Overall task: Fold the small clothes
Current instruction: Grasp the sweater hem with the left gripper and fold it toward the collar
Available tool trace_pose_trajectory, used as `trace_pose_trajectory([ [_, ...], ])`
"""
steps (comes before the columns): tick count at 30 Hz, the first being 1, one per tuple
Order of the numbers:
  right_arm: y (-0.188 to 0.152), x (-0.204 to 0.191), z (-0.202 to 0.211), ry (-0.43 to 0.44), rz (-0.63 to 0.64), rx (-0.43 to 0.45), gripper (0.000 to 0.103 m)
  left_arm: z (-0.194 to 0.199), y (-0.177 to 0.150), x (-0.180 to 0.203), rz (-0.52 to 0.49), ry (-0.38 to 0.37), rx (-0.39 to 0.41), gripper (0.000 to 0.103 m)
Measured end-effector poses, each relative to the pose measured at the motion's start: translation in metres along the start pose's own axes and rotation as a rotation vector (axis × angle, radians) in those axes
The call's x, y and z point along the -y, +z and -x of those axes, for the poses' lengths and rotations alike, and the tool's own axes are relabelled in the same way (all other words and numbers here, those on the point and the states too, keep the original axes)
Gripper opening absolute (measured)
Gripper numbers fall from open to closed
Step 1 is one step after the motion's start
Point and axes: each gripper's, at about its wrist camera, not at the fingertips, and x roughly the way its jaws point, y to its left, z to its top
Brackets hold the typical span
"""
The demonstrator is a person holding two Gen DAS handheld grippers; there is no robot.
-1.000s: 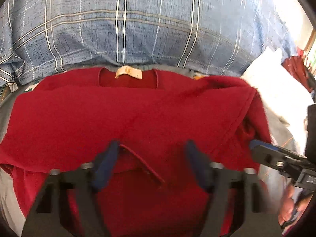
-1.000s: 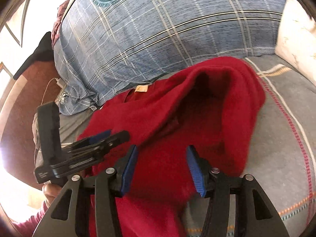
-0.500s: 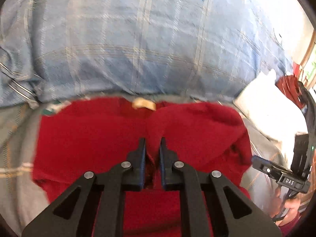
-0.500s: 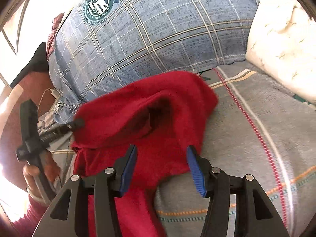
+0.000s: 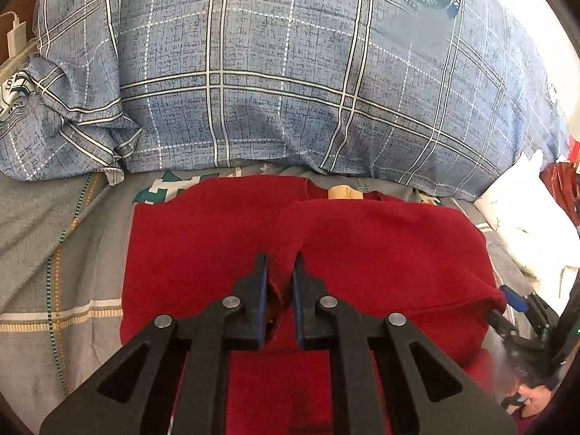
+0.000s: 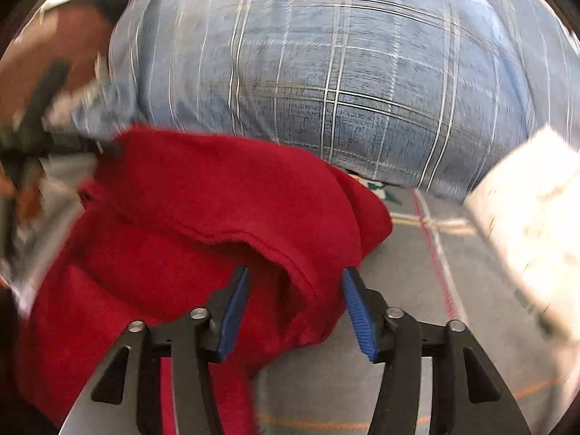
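The red garment (image 5: pixel 224 253) lies on the bed, its neckline and tan label (image 5: pixel 344 193) toward the big plaid pillow (image 5: pixel 290 72), and it occupies the middle of both wrist views. My left hand-held gripper (image 5: pixel 280 282) is clamped narrow on a pinch of the red fabric at the inner edge of the folded-over right half; I hold it there so that this edge can be carried across the body of the garment without slipping. In the left wrist view the right half (image 5: pixel 391 253) already lies doubled over, with a raised hem at its outer corner. My right hand-held gripper (image 6: pixel 295 304) has its jaws closing around that raised hem, where the cloth stands up in a loose arch; the fabric is between the blue pads (image 6: pixel 233 308), but a gap shows on each side, so I judge that it is not yet gripped. The purpose of this second hold, as I read it, is to control the outer corner while the left side sets the fold line. The right wrist view is blurred, so finer detail of the hem cannot be told. The bed sheet (image 5: pixel 54 253) is grey with striped bands and a green and white print near the neckline. A white pillow (image 6: pixel 525 224) lies to the right of the garment, and a white charger (image 5: pixel 14 36) rests at the far left beside the plaid pillow.
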Motion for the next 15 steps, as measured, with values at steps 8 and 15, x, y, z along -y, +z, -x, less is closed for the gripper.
trace_pose_trajectory([
  [8, 0.002, 0.014, 0.022, 0.112, -0.097, 0.018, 0.007, 0.016, 0.007, -0.015, 0.019, 0.035, 0.025, 0.009],
  [15, -0.019, -0.008, 0.004, 0.231, -0.085, -0.096, 0.018, -0.016, -0.014, -0.049, 0.103, 0.095, -0.065, 0.009],
])
